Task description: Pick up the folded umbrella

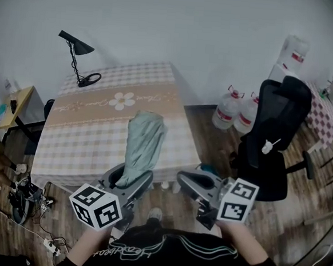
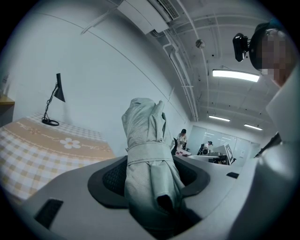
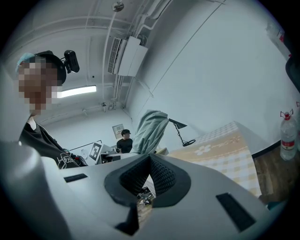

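The folded umbrella [image 1: 142, 145] is pale green, wrapped with a strap, and hangs in the air over the front edge of the checked table [image 1: 91, 146]. My left gripper [image 1: 129, 181] is shut on the umbrella's lower end. In the left gripper view the umbrella [image 2: 147, 159] stands upright between the dark pads, with my left gripper [image 2: 150, 183] clamped on it. My right gripper [image 1: 184, 182] is beside it on the right, apart from the umbrella. In the right gripper view my right gripper [image 3: 150, 178] has its pads together with nothing between them, and the umbrella [image 3: 150, 131] shows beyond.
A black desk lamp [image 1: 77, 59] stands at the table's far left corner. A black office chair [image 1: 275, 132] and two water bottles [image 1: 228, 108] are to the right. Cables and a power strip [image 1: 32, 202] lie on the floor at left, near a wooden side table [image 1: 13, 106].
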Action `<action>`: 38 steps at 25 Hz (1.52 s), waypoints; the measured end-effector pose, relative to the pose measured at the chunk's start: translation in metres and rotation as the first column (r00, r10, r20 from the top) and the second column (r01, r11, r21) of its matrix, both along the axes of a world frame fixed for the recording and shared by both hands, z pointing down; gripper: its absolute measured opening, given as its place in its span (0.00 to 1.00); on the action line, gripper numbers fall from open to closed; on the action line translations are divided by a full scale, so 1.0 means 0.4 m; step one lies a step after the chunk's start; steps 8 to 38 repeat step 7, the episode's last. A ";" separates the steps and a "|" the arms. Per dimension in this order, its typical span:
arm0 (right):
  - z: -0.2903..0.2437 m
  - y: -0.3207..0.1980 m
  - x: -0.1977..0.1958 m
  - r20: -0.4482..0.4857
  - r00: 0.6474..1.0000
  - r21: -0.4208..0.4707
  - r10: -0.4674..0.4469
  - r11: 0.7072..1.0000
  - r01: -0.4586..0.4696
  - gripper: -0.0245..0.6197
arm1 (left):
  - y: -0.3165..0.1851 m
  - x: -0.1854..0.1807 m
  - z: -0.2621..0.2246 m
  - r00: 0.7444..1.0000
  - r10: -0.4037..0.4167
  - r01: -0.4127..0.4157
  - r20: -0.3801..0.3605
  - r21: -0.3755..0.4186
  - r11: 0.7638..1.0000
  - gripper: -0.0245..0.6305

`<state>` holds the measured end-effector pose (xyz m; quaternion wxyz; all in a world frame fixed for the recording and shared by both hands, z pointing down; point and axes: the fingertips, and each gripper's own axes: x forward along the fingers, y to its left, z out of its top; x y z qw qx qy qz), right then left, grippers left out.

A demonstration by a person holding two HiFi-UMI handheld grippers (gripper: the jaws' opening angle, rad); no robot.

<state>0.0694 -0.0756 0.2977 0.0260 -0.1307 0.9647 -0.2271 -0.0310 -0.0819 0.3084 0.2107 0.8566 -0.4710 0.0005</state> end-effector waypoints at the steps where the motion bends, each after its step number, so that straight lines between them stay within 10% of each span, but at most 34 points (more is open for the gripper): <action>1: -0.002 0.000 0.000 0.000 1.000 0.002 -0.001 1.000 0.001 0.05 | 0.000 0.001 -0.002 1.000 -0.001 0.001 0.002 0.001 1.000 0.43; 38: -0.007 0.007 0.002 0.002 1.000 0.005 -0.012 1.000 0.012 0.05 | 0.007 0.010 -0.009 1.000 -0.001 0.001 0.015 0.003 1.000 0.43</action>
